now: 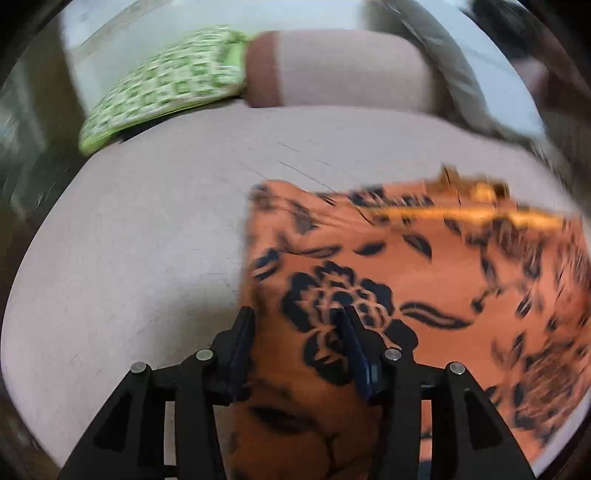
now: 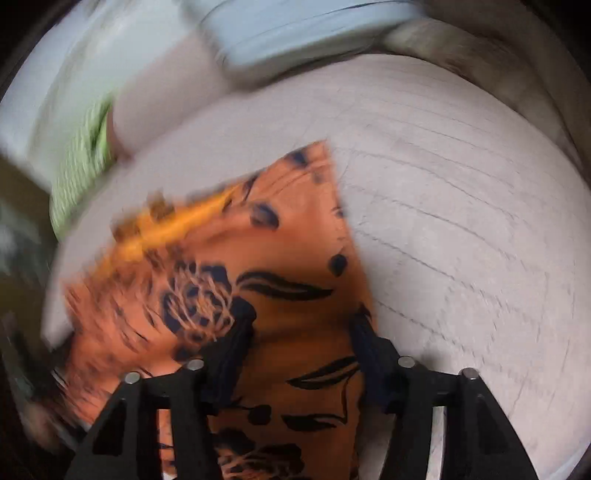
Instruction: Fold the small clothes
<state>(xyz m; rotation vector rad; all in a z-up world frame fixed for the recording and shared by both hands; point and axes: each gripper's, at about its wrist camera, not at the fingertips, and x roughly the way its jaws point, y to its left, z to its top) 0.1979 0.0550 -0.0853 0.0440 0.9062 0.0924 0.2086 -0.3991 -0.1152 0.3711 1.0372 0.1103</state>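
An orange garment with a black flower print (image 1: 424, 280) lies on a beige sofa seat (image 1: 147, 221). It has a yellow-gold trim along its far edge. My left gripper (image 1: 295, 317) is open over the garment's near left corner, with cloth lying between its jaws. In the right wrist view the same garment (image 2: 258, 251) lies in the middle and left. My right gripper (image 2: 301, 325) is open over the garment's near right edge, with cloth between its jaws. Both views are blurred by motion.
A green and white checked cushion (image 1: 166, 85) leans at the sofa's back left, and shows in the right wrist view (image 2: 81, 166). A beige back cushion (image 1: 351, 70) stands behind the seat. A pale blue cushion (image 2: 295, 29) lies at the back.
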